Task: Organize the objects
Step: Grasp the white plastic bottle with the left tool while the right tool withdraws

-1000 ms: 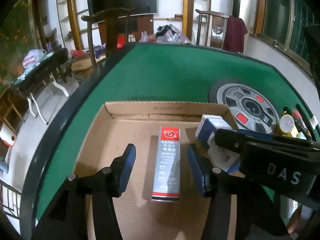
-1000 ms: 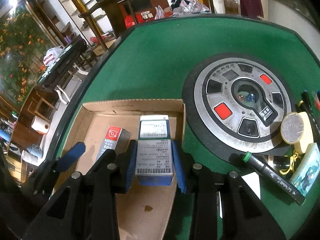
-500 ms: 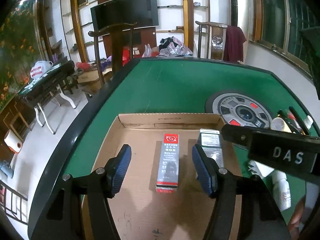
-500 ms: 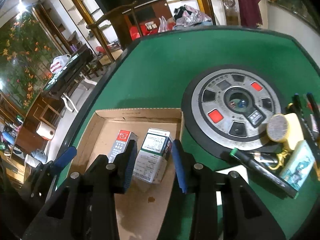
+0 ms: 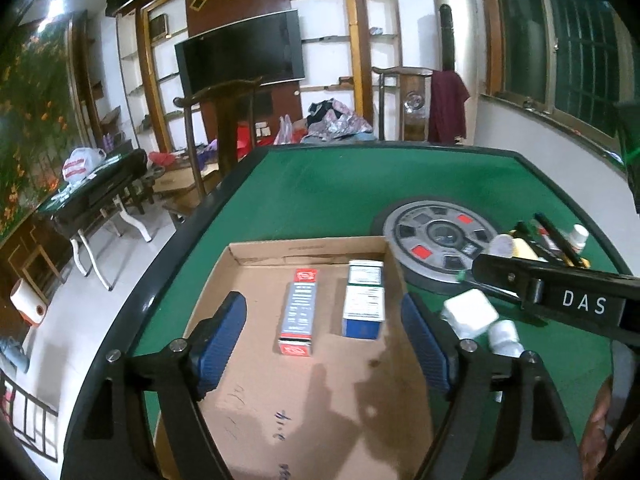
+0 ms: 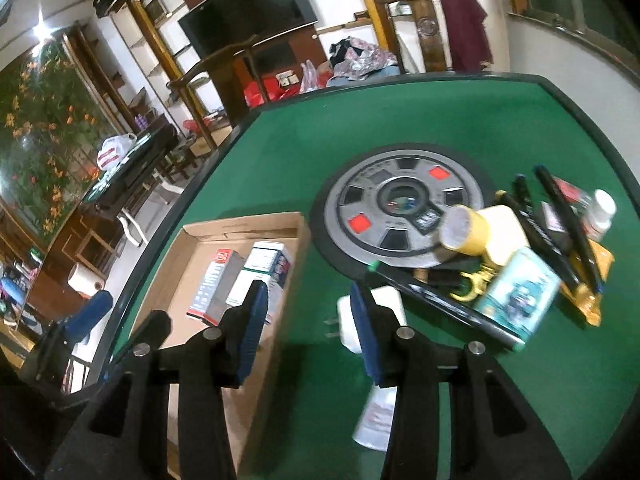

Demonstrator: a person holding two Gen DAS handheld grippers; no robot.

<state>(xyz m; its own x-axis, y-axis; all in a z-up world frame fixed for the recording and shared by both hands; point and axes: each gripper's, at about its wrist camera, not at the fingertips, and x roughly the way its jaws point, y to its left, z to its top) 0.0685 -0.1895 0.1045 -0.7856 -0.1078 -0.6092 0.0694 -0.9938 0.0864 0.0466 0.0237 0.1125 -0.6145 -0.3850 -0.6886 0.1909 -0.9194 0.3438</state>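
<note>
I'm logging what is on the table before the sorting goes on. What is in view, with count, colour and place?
Shallow cardboard tray: one, brown, on the table's left part.
Narrow glue carton: one, grey with red ends, lying flat in the tray.
Blue-and-white carton: one, in the tray, right of the glue carton.
Round control panel: one, grey with red squares, set in the green felt table.
White plug adapter: one, on the felt beside the tray.
Black marker pens: several, in the pile at right.
Yellow roll: one, in that pile.
Left gripper: blue pads, open, over the tray.
Right gripper: blue pads, open, empty.
</note>
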